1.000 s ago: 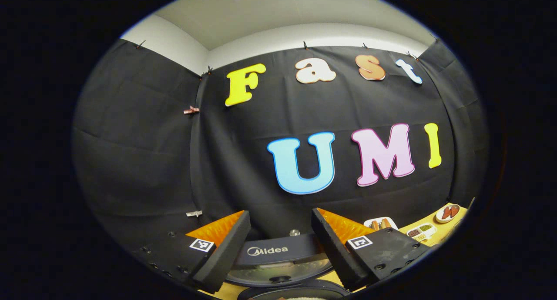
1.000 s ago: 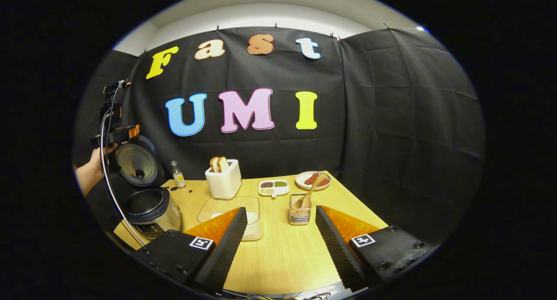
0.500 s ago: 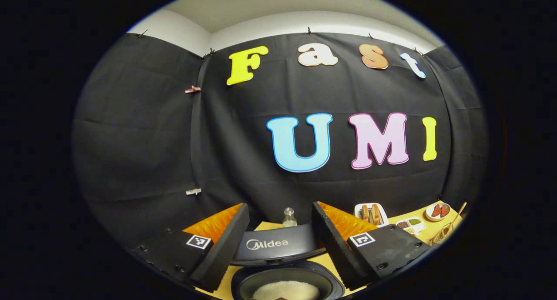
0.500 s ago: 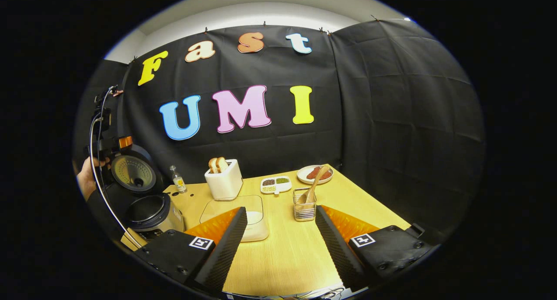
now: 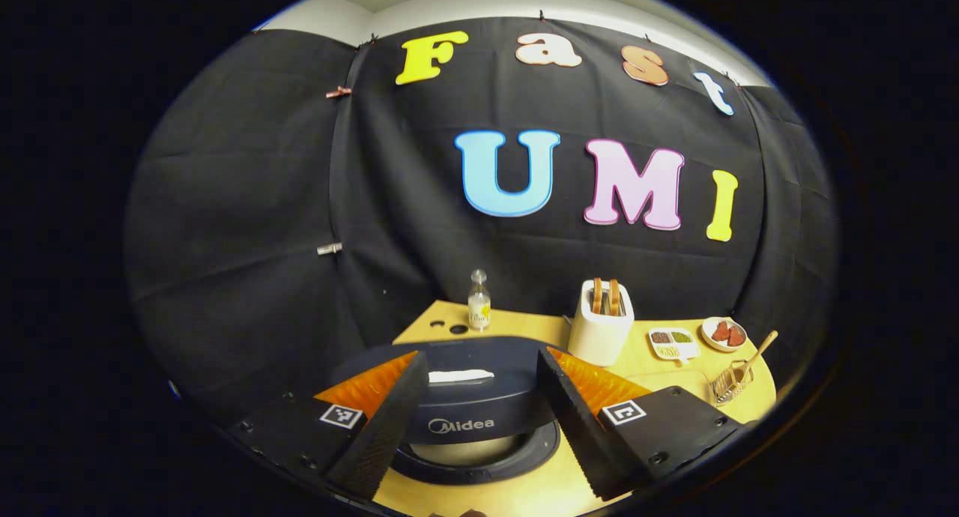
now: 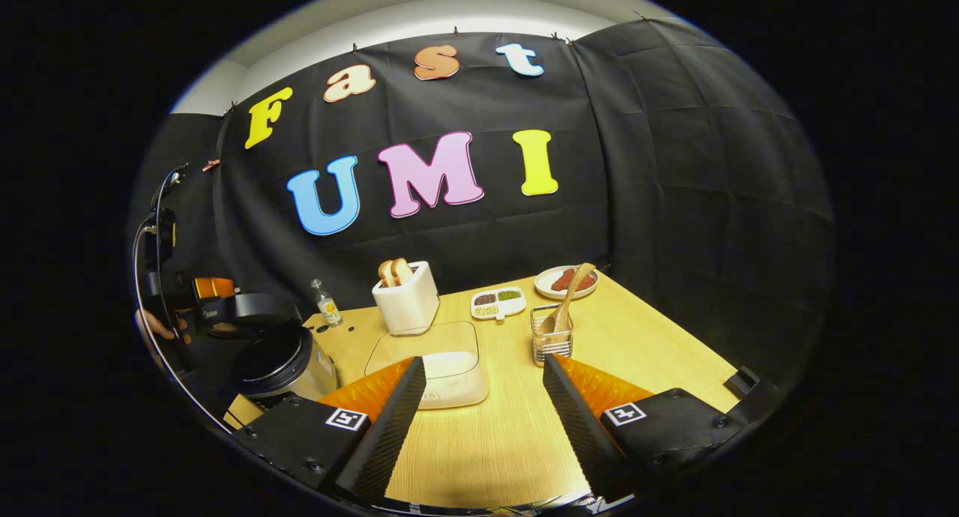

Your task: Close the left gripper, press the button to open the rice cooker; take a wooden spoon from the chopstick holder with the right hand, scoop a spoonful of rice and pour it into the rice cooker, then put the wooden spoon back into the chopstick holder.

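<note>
The dark rice cooker (image 6: pixel 285 367) stands at the table's left end. Its lid (image 5: pixel 464 397) is lowered most of the way over the pot rim (image 5: pixel 479 457). My left gripper (image 5: pixel 479 360) is open, one finger on each side of the lid's top, gripping nothing. In the right gripper view a hand holds that gripper (image 6: pixel 210 288) just above the lid (image 6: pixel 255 307). The wooden spoon (image 6: pixel 567 300) leans in the wire chopstick holder (image 6: pixel 553 345). My right gripper (image 6: pixel 483 363) hangs open above the table, short of the holder, beside the clear rice container (image 6: pixel 442 367).
A white toaster with bread (image 6: pixel 407 303), a small bottle (image 6: pixel 326 307), a divided dish of grains (image 6: pixel 497 301) and a plate of red food (image 6: pixel 567 281) stand along the back. A black block (image 6: pixel 742 382) sits at the table's right edge.
The cooker lid has swung from upright down towards the pot, with my left gripper tilting down over it. My right gripper has shifted slightly and stays open.
</note>
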Available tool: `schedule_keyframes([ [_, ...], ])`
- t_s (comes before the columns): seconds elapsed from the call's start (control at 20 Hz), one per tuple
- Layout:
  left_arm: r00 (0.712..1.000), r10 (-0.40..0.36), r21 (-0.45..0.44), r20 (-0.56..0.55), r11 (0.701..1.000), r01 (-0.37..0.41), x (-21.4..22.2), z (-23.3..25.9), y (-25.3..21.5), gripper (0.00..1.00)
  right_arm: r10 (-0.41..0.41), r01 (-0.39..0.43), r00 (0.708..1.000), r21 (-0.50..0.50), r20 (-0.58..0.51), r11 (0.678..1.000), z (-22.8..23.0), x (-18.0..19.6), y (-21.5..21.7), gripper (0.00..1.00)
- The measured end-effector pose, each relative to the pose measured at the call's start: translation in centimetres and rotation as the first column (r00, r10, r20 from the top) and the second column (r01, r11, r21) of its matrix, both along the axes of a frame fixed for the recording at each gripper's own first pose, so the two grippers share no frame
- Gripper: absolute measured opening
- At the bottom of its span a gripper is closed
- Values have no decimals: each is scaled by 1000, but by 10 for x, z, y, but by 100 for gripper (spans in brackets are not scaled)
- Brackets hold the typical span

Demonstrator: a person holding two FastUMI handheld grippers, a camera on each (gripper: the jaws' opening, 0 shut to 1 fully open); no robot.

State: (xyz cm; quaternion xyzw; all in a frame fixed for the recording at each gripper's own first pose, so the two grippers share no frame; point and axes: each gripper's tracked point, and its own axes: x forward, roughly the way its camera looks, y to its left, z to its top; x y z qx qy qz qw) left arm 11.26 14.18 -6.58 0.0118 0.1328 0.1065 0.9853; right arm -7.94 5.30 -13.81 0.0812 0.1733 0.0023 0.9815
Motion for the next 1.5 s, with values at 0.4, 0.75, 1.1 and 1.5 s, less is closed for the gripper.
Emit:
schedule_keyframes([
  [0.4, 995, 24, 32, -101, 999, -21, -21, -75, -1, 100, 21, -20, 999, 5, -40, 1000, -12, -1, 1, 99],
  [0.75, 993, 47, 22, -110, 999, -45, -23, -91, 5, 100, 24, -25, 997, -8, -75, 1000, -24, -1, -4, 98],
  [1.1, 993, 11, 28, -119, 1000, -8, -20, -95, 2, 100, 48, -50, 997, -16, -66, 999, -25, 3, 7, 99],
  [1.5, 992, -119, -22, 42, 992, 120, -34, -41, -16, 99, 50, -46, 997, -63, 65, 997, 26, 31, 8, 98],
])
